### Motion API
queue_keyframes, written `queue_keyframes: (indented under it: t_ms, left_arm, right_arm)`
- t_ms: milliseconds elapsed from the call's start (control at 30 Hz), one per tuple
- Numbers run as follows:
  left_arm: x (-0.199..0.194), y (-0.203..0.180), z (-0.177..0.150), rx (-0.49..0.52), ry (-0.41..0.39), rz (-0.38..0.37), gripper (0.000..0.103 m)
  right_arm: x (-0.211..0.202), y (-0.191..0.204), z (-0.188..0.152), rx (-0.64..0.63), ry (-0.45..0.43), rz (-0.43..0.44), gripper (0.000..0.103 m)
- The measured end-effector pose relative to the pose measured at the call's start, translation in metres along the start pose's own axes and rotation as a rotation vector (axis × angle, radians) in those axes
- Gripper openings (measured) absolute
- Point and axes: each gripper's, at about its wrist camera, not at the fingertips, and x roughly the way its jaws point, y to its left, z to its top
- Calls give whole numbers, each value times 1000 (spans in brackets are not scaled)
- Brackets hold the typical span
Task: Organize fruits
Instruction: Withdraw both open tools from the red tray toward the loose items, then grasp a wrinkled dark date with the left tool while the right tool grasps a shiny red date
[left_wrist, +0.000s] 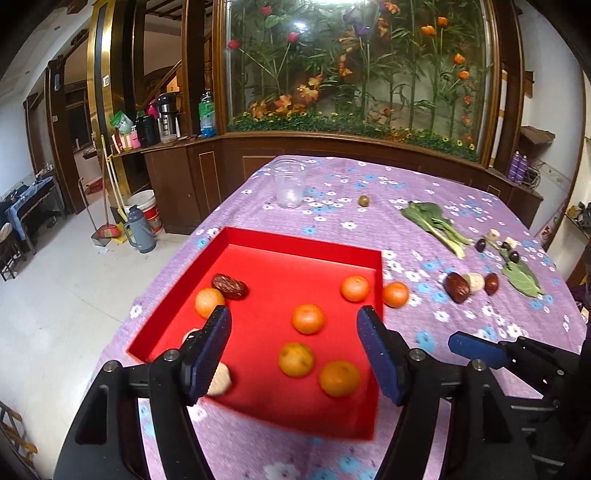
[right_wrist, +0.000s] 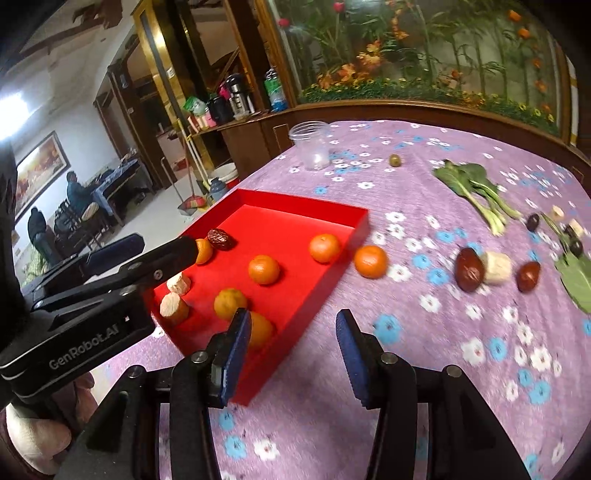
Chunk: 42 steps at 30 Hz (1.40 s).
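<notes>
Both grippers hang over the red tray (left_wrist: 295, 240), left gripper (left_wrist: 293, 332) and right gripper (right_wrist: 293, 332) jaws wide, empty. Five oranges (left_wrist: 308, 318) lie inside; one orange (right_wrist: 370, 261) sits just outside its wall.

- Tray (left_wrist: 303, 240) sits on the table (left_wrist: 406, 192), at its 9 o'clock side.
- Five oranges (left_wrist: 308, 318), a date (left_wrist: 229, 285) and two chunks (right_wrist: 174, 308) lie in it.
- One orange (left_wrist: 395, 294) touches the tray's 3 o'clock wall, outside.
- Jar (left_wrist: 289, 183) at 12 o'clock; greens (left_wrist: 434, 225) at 2.

clear jar (left_wrist: 290, 183), leafy greens (left_wrist: 434, 224), floral tablecloth (left_wrist: 480, 325)
</notes>
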Motion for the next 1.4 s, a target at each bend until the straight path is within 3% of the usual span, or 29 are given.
queue_keyframes:
  t_ms: [267,367,600,933,1300,1400]
  left_arm:
    - [-19,-8,-18,-11,8,-37,71]
    - [-24,-5,-23,-26,8,-45,75]
    - [-17,-23,-31,-22,40,-111,76]
    - [1,-61,-47,66,111,-192,76]
    - [26,-61,-53,30,178,-222,76]
    - [24,-64,-47,21,162,-250,76]
  right_arm:
    - [-24,-25,-33,105,-11,15,57]
    - [-37,-41,-54,130,-13,-9,58]
    - [-81,-121,-99,340,-28,-84,58]
    - [-114,-163,-107,438,-100,-118,64]
    - [-93,-172,-104,440,-55,-102,65]
    - [-88,-175,-95,422,-43,-107,65]
